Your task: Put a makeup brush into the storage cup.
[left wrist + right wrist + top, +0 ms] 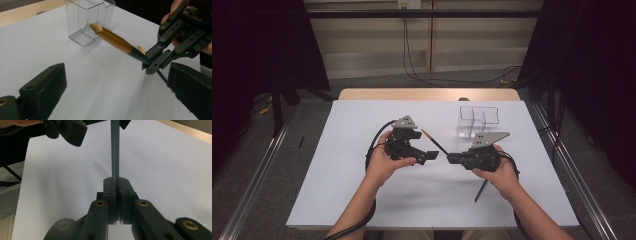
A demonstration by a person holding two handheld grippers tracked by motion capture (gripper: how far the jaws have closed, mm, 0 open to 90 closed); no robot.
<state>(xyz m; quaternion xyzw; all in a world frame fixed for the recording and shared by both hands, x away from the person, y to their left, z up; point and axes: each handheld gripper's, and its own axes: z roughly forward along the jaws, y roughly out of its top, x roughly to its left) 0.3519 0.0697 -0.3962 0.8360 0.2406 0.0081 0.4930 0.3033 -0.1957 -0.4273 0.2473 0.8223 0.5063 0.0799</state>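
A pen [435, 142] with a gold front part [112, 38] and a dark barrel [115, 147] is held up over the white table. My right gripper [452, 158] is shut on its dark barrel, seen close in the right gripper view [116, 182] and from across in the left gripper view [152, 65]. My left gripper [424, 145] stands open, its two black jaws wide apart [117, 70]. The pen's gold end points toward the gap between them, and nothing touches it there.
A clear plastic holder with compartments [477, 122] [87, 22] stands empty at the back right of the white tabletop [362, 190]. A thin dark stick-like thing [481, 191] lies on the table under the right hand. Cables trail from both grippers.
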